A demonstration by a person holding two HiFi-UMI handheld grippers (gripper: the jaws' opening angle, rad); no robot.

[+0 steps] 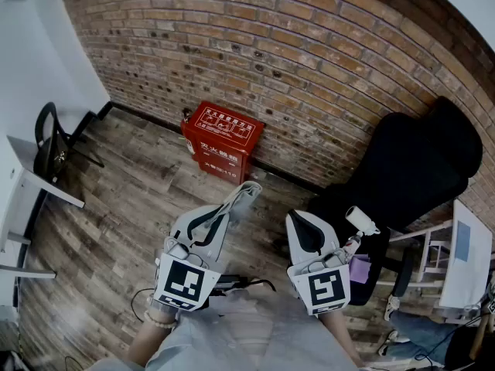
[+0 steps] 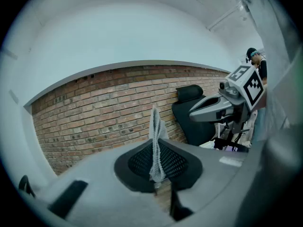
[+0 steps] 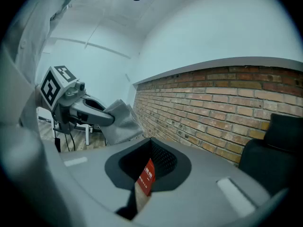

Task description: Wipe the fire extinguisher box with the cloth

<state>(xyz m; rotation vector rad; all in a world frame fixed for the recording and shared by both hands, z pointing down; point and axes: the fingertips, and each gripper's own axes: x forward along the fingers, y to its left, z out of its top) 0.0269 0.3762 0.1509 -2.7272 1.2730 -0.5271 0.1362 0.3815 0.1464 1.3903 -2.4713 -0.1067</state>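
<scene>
Cloth (image 1: 243, 197) is hanging pinched in the left tongs (image 1: 230, 212), right tongs (image 1: 297, 219) are sitting barely parted and empty, box (image 1: 222, 140) is sitting far off by the brick wall (image 1: 309, 68), so that thin pinch might be slipping mid-wipe.

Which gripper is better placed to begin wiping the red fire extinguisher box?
Left. The left gripper is shut on the cloth, whose free end points toward the fire extinguisher box. The right gripper holds nothing between its jaws.
</scene>
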